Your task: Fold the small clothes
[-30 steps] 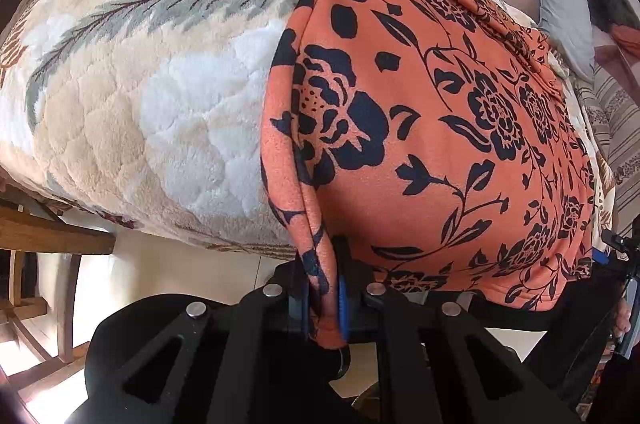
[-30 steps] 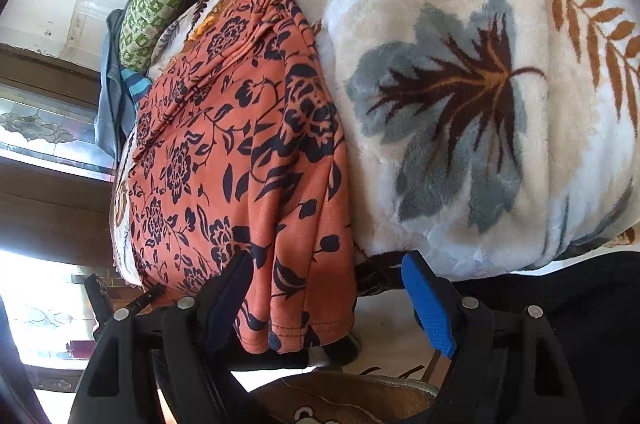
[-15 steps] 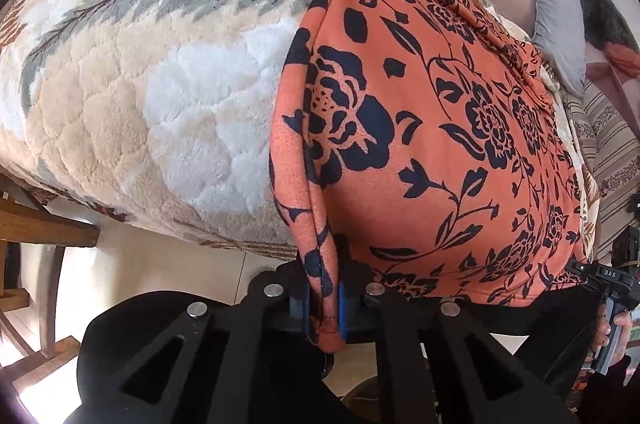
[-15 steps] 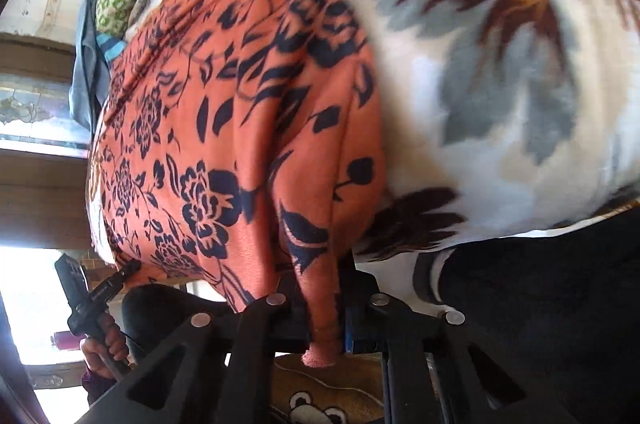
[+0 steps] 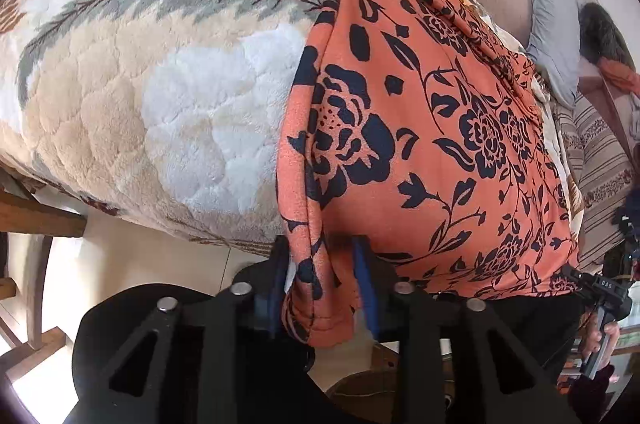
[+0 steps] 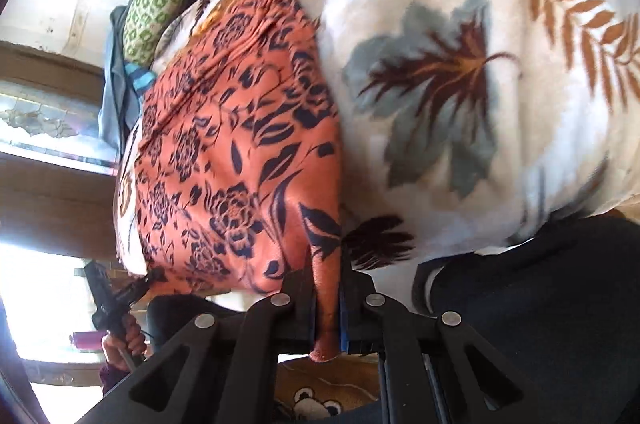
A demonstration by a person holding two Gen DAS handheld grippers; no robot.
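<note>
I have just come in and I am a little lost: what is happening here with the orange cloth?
A person is folding an orange flowered garment on a leaf-patterned blanket. The right hand-held gripper is shut on one near corner. The left hand-held gripper is opening, with the other corner between its jaws.

Blanket point(image 6: 460, 72) blurred, edges cropped

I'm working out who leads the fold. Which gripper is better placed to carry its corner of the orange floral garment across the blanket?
Right. The right gripper is shut on the orange garment; the left gripper is opening, its corner loose between the jaws.
</note>
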